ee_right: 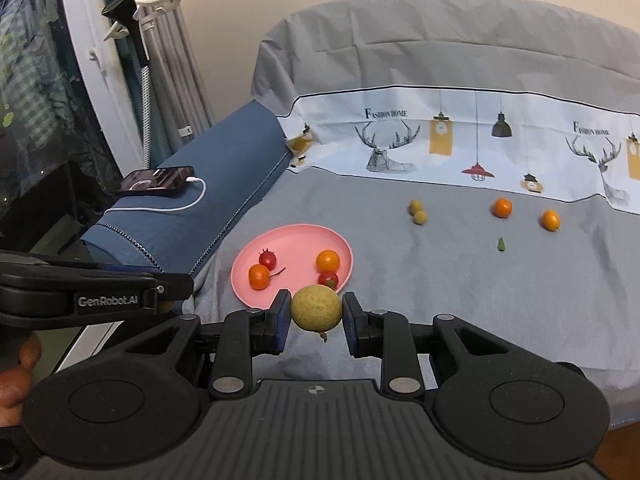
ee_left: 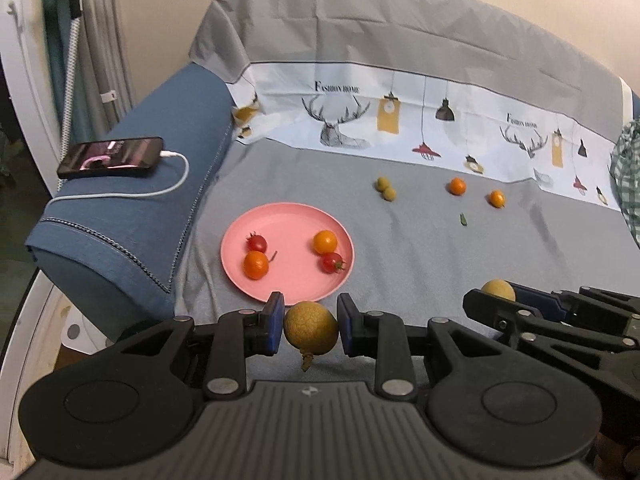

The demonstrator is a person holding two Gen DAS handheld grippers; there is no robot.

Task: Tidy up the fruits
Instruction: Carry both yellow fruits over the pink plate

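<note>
Grey cloth [ee_left: 420,248] covers the sofa seat in front of you, and a blue armrest [ee_left: 132,216] beside it carries a phone [ee_left: 112,157] on a white cable [ee_left: 160,188]. On the cloth near the armrest lies the pink plate [ee_left: 288,280], holding two red cherry tomatoes [ee_left: 257,243] and two orange tomatoes [ee_left: 325,241]. Farther back, well apart from the plate, sit a touching pair of yellow-green fruits [ee_left: 386,189] and two more orange ones [ee_left: 457,186] on the bare cloth. Your left gripper [ee_left: 311,328] pinches a tan longan [ee_left: 311,327] between its blue pads, just before the plate's near rim. Your right gripper [ee_right: 316,314] likewise clamps a second longan [ee_right: 316,307], held beside the left one over the plate's near edge.
</note>
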